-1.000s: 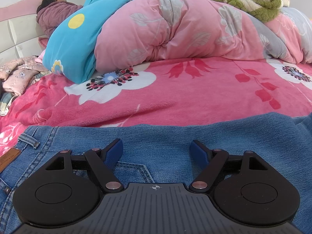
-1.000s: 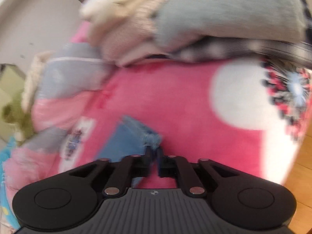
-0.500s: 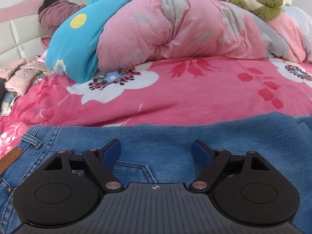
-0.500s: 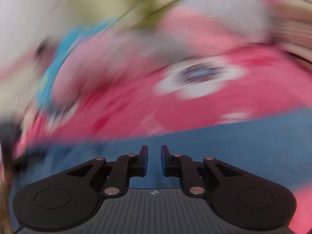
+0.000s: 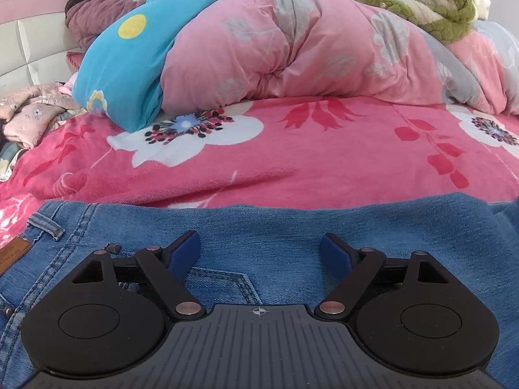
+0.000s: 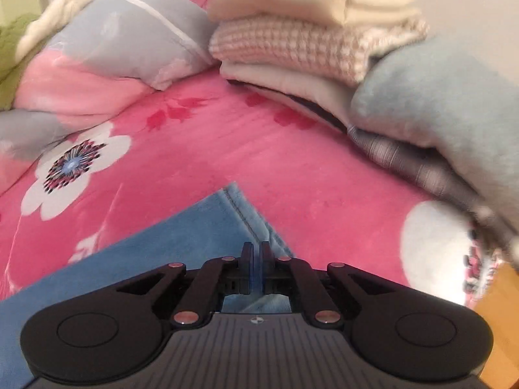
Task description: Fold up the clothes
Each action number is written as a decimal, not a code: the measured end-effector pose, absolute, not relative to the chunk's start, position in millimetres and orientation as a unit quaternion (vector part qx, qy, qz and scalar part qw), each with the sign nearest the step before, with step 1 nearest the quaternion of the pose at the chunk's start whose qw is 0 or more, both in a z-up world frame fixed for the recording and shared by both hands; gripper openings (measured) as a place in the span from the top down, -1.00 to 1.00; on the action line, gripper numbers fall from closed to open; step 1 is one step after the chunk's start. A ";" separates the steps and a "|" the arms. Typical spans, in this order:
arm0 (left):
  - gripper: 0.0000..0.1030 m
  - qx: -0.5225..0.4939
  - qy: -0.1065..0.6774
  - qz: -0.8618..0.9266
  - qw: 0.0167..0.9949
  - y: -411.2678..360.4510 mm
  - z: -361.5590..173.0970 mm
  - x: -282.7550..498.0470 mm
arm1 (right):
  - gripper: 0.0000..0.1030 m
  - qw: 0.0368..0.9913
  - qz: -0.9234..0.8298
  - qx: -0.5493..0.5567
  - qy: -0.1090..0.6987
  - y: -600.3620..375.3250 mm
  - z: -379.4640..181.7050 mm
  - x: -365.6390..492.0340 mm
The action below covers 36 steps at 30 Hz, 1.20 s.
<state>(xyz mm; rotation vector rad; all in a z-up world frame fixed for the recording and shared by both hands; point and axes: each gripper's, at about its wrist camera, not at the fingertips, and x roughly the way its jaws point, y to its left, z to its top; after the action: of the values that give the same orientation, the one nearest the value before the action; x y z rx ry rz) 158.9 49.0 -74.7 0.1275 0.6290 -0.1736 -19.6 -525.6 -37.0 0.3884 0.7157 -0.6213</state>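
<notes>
From the left wrist, the left tool hangs over the jeans near their waist end, its blue pads spread wide with nothing between them; a belt loop and leather patch show off to one side, a pocket seam just below. It looks posted there to pin or pick up the waistband once the other end comes over. The jeans lie flat on the near edge of the bed, which gives the fold a broad surface, while the quilt is heaped at the back, out of the way, where a person lies by the headboard. From the right wrist, the right tool has its pads pressed together, and a strip of blue shows between them; it seems to be pinching the denim at the hem, though I can't be sure. That grip suits carrying the leg end toward the waist. A stack of folded clothes sits well apart at the bed's corner, likely where these jeans go afterwards.
</notes>
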 end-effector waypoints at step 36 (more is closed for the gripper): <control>-0.62 0.063 0.309 -0.086 0.945 49.2 -74.4 159.1 | 0.84 0.966 0.090 0.136 0.200 -300.2 51.5 -69.8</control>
<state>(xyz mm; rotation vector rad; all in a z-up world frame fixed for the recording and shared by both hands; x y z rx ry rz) 159.0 49.2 -74.4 0.1284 0.6293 -0.1752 -69.8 -300.2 51.5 0.2750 0.4047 0.1825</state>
